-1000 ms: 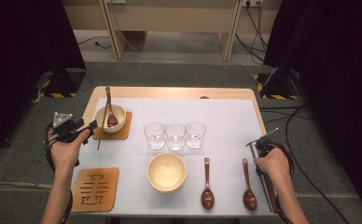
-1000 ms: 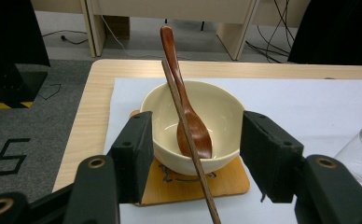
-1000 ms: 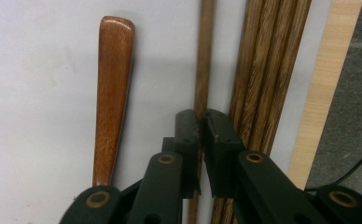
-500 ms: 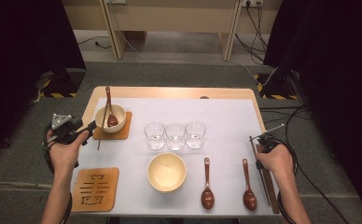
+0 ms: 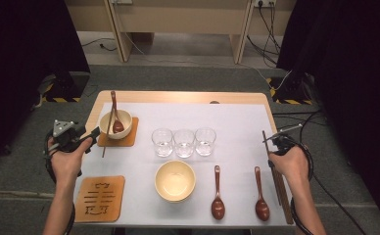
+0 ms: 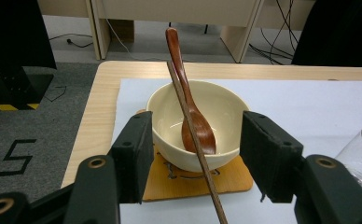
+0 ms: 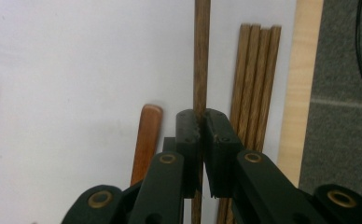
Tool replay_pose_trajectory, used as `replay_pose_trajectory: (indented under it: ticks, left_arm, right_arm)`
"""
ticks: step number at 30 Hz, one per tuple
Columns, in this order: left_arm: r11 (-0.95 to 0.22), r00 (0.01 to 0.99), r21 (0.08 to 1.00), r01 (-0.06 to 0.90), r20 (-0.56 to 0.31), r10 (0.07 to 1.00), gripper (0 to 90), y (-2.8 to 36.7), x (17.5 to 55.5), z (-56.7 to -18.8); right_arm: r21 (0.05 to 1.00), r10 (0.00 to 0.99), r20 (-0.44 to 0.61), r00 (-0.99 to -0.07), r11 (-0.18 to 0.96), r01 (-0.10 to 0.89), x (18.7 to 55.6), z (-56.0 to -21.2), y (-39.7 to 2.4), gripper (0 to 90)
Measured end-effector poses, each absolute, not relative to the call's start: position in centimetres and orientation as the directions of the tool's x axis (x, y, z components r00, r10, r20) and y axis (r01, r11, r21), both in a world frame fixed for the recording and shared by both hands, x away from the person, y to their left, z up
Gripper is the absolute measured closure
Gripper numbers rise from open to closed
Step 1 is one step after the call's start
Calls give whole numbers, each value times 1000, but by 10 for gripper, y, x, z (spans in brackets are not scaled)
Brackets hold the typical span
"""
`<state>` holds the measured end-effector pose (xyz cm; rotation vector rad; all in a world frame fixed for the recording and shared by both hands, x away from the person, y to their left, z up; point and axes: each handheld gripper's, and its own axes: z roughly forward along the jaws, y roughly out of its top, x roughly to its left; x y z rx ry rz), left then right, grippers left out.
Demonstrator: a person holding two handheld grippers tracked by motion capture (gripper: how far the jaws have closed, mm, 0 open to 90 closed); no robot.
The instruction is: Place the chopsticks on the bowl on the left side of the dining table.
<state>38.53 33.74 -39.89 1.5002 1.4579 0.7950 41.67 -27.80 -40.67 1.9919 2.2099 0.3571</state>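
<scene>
The surface (image 5: 237, 117) carries a white sheet, with a strip of bare wood along its far and side edges. Near its front left corner lies a coaster (image 5: 100, 198) with a cut-out pattern. A bowl (image 5: 175, 180) sits near the front middle, and a second bowl (image 6: 195, 122) stands on another coaster (image 6: 198, 179) at the far left, with a brown spoon (image 6: 195, 123) leaning in it and a chopstick (image 6: 195, 149) laid across its rim, slanting down toward the front. Three glasses (image 5: 183, 142) stand in a row at the centre, just beside one another. Two more spoons (image 5: 218, 196) lie right of the front bowl, bowls toward the front. A bundle of chopsticks (image 7: 256, 84) lies along the right edge of the sheet.

The left gripper (image 6: 195, 154) is held level just in front of the far bowl, its jaws apart on either side of it with gaps visible, the leaning chopstick crossing between them. The right gripper (image 7: 202, 135) is near the right edge, jaws clamped on a single stick (image 7: 201, 51), which in the right gripper view runs just beside the bundle and left of it.
</scene>
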Motion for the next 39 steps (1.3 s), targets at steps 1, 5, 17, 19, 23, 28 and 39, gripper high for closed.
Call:
replay_pose_trajectory:
  ticks: [1, 5, 17, 19, 23, 28, 39]
  left_arm:
    - [68, 108, 902, 427, -126, 986, 439, 337, 385, -399]
    - [69, 107, 902, 426, -126, 986, 439, 338, 385, -399]
    - [66, 105, 903, 425, -121, 987, 439, 338, 383, -398]
    - [65, 104, 903, 425, -121, 987, 439, 338, 383, -398]
    - [64, 106, 902, 426, -121, 987, 438, 338, 383, -398]
    - [66, 106, 904, 423, -121, 987, 439, 338, 383, -397]
    - [66, 103, 905, 420, -120, 987, 439, 339, 382, -397]
  right_arm:
    - [284, 992, 48, -116, 98, 954, 417, -406, -278, 850]
    - [317, 992, 46, -117, 96, 944, 418, -403, -277, 850]
    - [459, 992, 53, -119, 82, 885, 420, -392, -274, 850]
    - [479, 992, 55, -116, 76, 875, 421, -390, -273, 850]
    - [527, 991, 43, -128, 86, 846, 422, -388, -273, 850]
    - [558, 990, 45, -130, 83, 826, 423, -384, -272, 850]
    - [665, 989, 39, -142, 81, 743, 426, -376, -268, 850]
